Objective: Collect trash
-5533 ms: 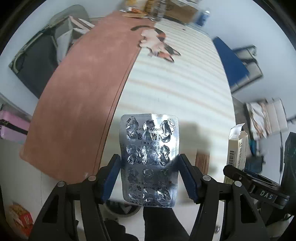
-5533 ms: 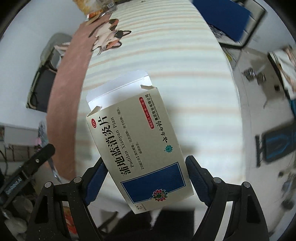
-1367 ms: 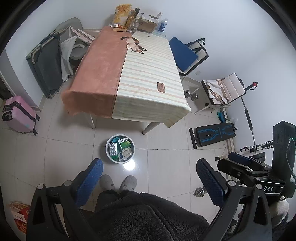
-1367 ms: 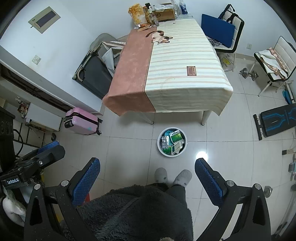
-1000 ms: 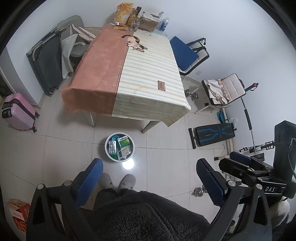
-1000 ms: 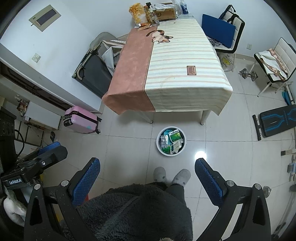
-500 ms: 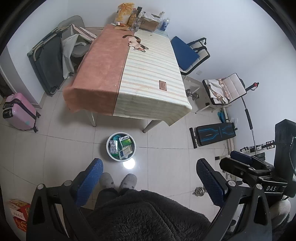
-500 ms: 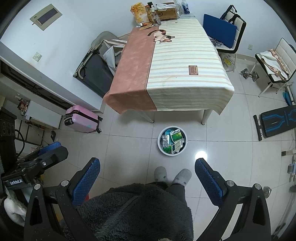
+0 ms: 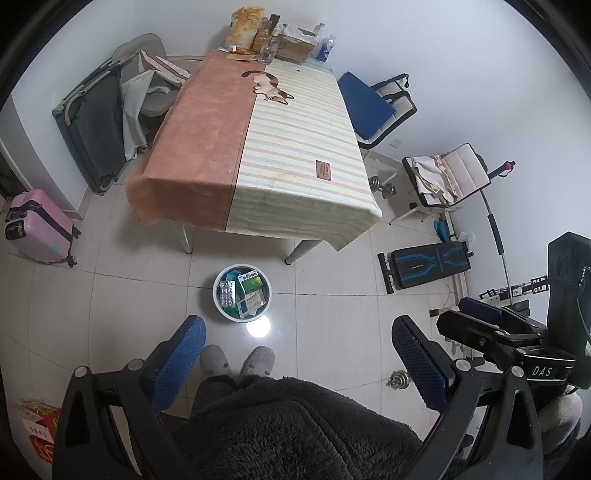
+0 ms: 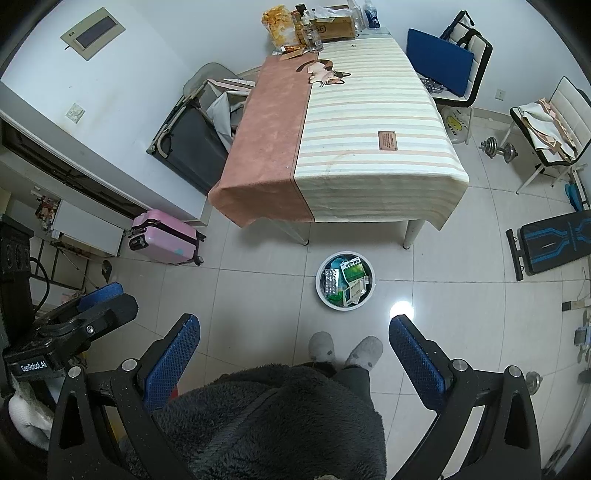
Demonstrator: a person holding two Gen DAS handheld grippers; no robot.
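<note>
The room-wide view points to the closing stage of the collecting. The long tabletop (image 9: 295, 147), under a pink and striped cloth, carries nothing loose on its near and middle stretch; only a small brown patch (image 9: 322, 170) sits there, flat and probably part of the cloth. At the far end stands a cluster of snack bags, bottles and a cardboard box (image 10: 332, 24); whether any of that counts as trash cannot be judged from here.

On the tiled floor, just near the table's front edge, sits the round white bin (image 9: 221, 306). Inside it lie a silver blister pack (image 9: 226, 292) on the left, a green medicine box (image 9: 252, 283) and a white medicine box (image 10: 354, 290) nearer the viewer, over something teal that is mostly buried.

The left gripper (image 9: 297, 360) and the right gripper (image 10: 293, 356) are both held high above the person's slippers (image 10: 345, 350), jaws spread wide with nothing between them. The next move, if any, calls for a check of the far clutter and the floor for leftovers, then a walk round the table to reach them.

The dark fleece garment (image 9: 288, 424) hides the floor directly below, and the fisheye edges cut off the room's corners.
</note>
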